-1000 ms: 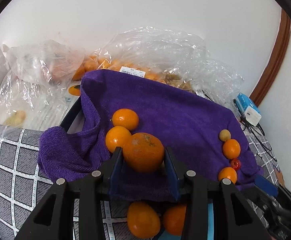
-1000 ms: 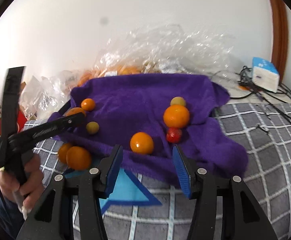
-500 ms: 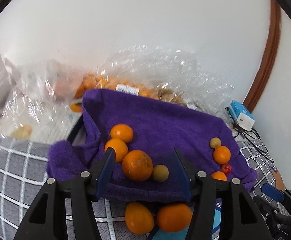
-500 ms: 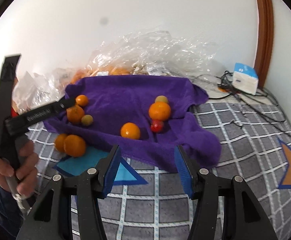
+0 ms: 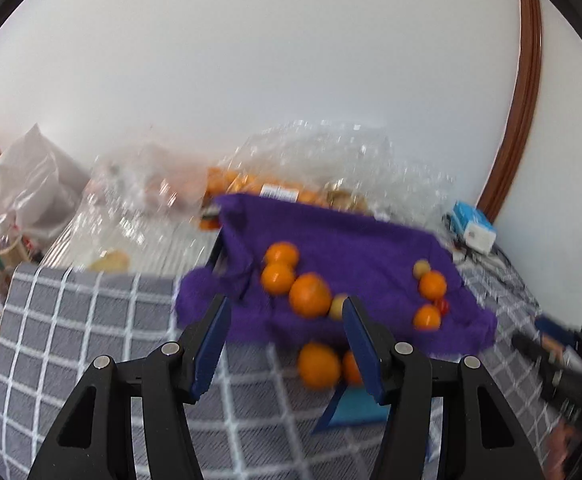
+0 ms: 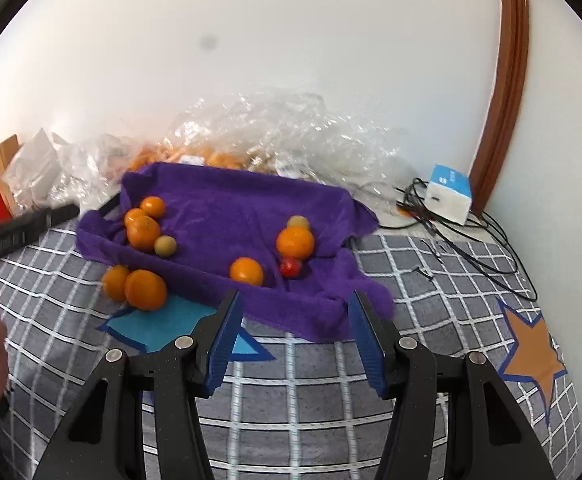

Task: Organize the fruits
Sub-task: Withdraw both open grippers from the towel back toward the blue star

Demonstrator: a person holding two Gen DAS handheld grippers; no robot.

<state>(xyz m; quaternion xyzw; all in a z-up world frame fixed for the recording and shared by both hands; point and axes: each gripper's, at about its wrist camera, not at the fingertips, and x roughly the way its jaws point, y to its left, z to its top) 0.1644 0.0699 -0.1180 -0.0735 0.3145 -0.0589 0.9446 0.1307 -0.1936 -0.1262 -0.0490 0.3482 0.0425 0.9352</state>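
Observation:
A purple towel [image 6: 227, 216] lies on the grey checked cloth [image 6: 311, 392] and holds several oranges. At its left sit three oranges [image 6: 143, 232] and a small yellow-green fruit [image 6: 165, 246]. At its right sit two oranges [image 6: 295, 242], a red tomato [image 6: 290, 267] and another small fruit [image 6: 299, 222]. Two oranges [image 6: 145, 290] lie on the cloth in front of the towel. My left gripper [image 5: 285, 332] is open and empty, pulled back from the large orange [image 5: 310, 295]. My right gripper [image 6: 295, 328] is open and empty, before the towel's front edge.
Clear plastic bags [image 6: 275, 136] with more fruit lie behind the towel against the white wall. A blue-white box [image 6: 449, 194] with black cables [image 6: 475, 232] is at the back right. A blue paper shape [image 6: 159, 324] and an orange star [image 6: 531, 356] mark the cloth.
My left gripper opened and let go of the large orange, which now rests on the towel. Both grippers have pulled back and away from the towel.

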